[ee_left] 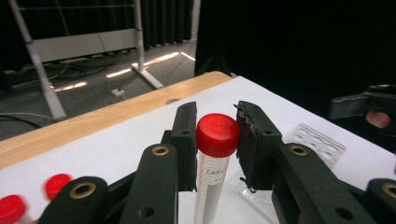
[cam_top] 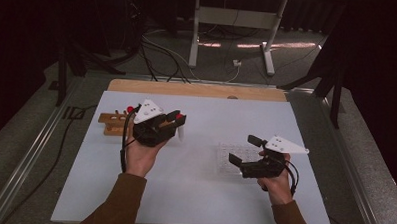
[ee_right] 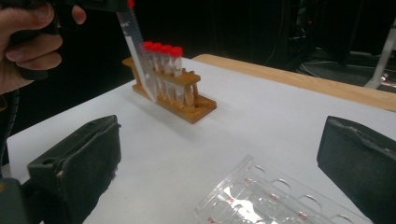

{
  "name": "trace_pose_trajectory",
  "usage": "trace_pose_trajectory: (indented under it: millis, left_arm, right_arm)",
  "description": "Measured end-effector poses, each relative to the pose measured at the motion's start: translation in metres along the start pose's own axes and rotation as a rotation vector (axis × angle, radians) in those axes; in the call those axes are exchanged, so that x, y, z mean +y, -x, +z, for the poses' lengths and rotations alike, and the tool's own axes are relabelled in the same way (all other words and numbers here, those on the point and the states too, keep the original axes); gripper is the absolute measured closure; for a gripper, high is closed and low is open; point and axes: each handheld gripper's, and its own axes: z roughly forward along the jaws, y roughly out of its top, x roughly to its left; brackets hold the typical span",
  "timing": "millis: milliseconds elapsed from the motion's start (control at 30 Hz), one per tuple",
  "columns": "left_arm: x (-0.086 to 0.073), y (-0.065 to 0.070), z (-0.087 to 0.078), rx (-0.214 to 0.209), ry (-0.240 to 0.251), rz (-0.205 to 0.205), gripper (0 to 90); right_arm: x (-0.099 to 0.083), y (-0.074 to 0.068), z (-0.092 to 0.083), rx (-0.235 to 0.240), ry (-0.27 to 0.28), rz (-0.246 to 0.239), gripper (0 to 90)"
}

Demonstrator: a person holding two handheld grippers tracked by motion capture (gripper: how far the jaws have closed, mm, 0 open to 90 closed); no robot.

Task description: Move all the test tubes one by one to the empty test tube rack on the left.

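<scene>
My left gripper (cam_top: 179, 120) is shut on a clear tube (cam_top: 180, 132) with a red cap, held above the white table. In the left gripper view the two black pads pinch the red cap (ee_left: 217, 134) and the tube body hangs below it. The right gripper view has this tube (ee_right: 138, 53) slanting in front of a wooden rack (ee_right: 173, 95) that holds several red-capped tubes. The rack (cam_top: 113, 123) stands at the table's left. My right gripper (cam_top: 244, 150) is open with nothing between its jaws, just over a clear well plate (cam_top: 227, 156) (ee_right: 280, 200).
The white table top (cam_top: 193, 192) ends in a wooden strip (cam_top: 197, 89) at the far edge. Beyond it, white stand legs (cam_top: 195, 37) and cables (cam_top: 158, 50) lie on the floor. Metal rails (cam_top: 32, 151) run along both sides of the table.
</scene>
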Motion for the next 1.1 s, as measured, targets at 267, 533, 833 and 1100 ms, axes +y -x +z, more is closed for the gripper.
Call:
trace_pose_trajectory:
  millis: [267,533,833,1100]
  left_arm:
    - [0.003,-0.018,-0.012,0.055,0.013,-0.013,71.0]
    - [0.004,-0.036,-0.023,0.117,0.013,-0.022,71.0]
    - [0.002,-0.058,-0.034,0.194,0.015,-0.038,71.0]
    - [0.000,-0.075,-0.042,0.257,0.027,-0.055,71.0]
  right_arm:
    - [0.002,0.005,-0.006,-0.009,0.016,0.012,0.0]
    - [0.003,0.008,-0.010,-0.018,0.029,0.021,0.0]
    - [0.003,0.007,-0.008,-0.018,0.025,0.017,0.0]
    - [0.005,0.012,-0.014,-0.033,0.047,0.035,0.0]
